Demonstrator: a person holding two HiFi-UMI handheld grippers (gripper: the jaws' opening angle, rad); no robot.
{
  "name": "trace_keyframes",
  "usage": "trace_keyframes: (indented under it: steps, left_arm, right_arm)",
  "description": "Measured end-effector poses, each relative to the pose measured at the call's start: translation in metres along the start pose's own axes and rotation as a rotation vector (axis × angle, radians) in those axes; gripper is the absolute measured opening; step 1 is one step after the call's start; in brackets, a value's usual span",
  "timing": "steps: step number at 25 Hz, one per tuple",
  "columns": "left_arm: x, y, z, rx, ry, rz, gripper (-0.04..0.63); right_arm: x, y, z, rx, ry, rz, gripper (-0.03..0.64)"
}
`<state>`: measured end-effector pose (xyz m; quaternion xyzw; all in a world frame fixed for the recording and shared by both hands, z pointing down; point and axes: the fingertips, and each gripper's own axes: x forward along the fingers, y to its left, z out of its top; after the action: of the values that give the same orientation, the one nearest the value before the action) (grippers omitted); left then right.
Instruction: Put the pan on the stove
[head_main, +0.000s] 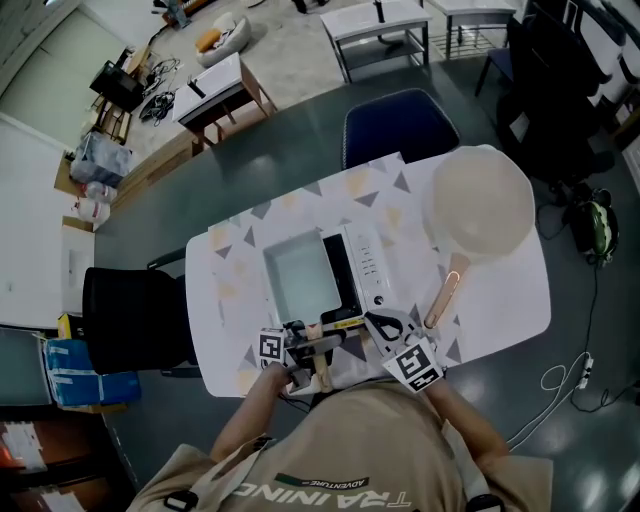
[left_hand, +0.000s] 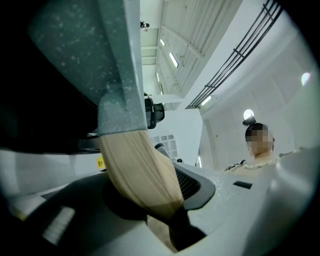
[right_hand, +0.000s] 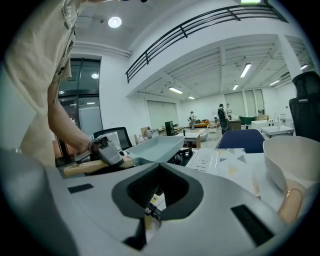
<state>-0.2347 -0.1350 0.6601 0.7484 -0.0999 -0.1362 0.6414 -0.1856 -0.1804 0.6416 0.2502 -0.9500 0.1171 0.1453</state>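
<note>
A square grey pan (head_main: 300, 275) sits over the left half of the white stove (head_main: 366, 262) in the head view. Its wooden handle (head_main: 321, 362) points toward me, and my left gripper (head_main: 318, 345) is shut on it. In the left gripper view the handle (left_hand: 140, 170) runs between the jaws and the grey pan (left_hand: 85, 55) rises above. In the right gripper view the pan (right_hand: 155, 146) looks slightly raised above the stove (right_hand: 207, 160); I cannot tell if they touch. My right gripper (head_main: 376, 322) hangs by the stove's near edge, shut and holding nothing.
A round cream pan (head_main: 480, 205) with a wooden handle lies on the patterned table (head_main: 505, 295) right of the stove. A blue chair (head_main: 395, 125) stands at the far side and a black chair (head_main: 135, 320) at the left end.
</note>
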Motion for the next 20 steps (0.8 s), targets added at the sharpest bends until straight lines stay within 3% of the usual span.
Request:
trace_keyframes:
  steps: [9, 16, 20]
  left_arm:
    - [-0.001, -0.004, 0.008, -0.046, -0.083, -0.04, 0.137]
    - [-0.004, -0.005, 0.009, -0.006, -0.075, -0.025, 0.137]
    - [-0.005, -0.006, 0.008, -0.025, -0.086, -0.032, 0.137]
  right_arm:
    - [-0.021, 0.0, 0.02, -0.03, -0.055, -0.03, 0.0]
    - [-0.031, 0.004, 0.025, -0.032, -0.076, -0.076, 0.0]
    - [-0.034, 0.01, 0.024, -0.033, -0.08, -0.072, 0.0]
